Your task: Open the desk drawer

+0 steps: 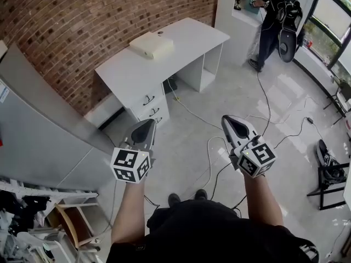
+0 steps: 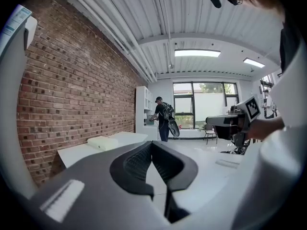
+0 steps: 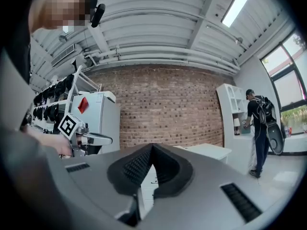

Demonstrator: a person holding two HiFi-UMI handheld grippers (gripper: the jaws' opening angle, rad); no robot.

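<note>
Left hand-held gripper, ribbed black pads, smooth white desk

**A:** What is the wall made of?

**B:** Red brick, rough and matt. The desk in front of it looks like smooth white laminate, matt. The drawer fronts have the same finish, with thin dark handles that look like metal.

**A:** And the floor?

**B:** Pale, smooth and glossy; it throws back the window light.

**A:** What about the 2 grippers?

**B:** The left gripper and right gripper have grey shells that look like matt plastic. Their pads are black, ribbed and rubbery. The ceiling is white ribbed sheet, seemingly painted metal.
</note>
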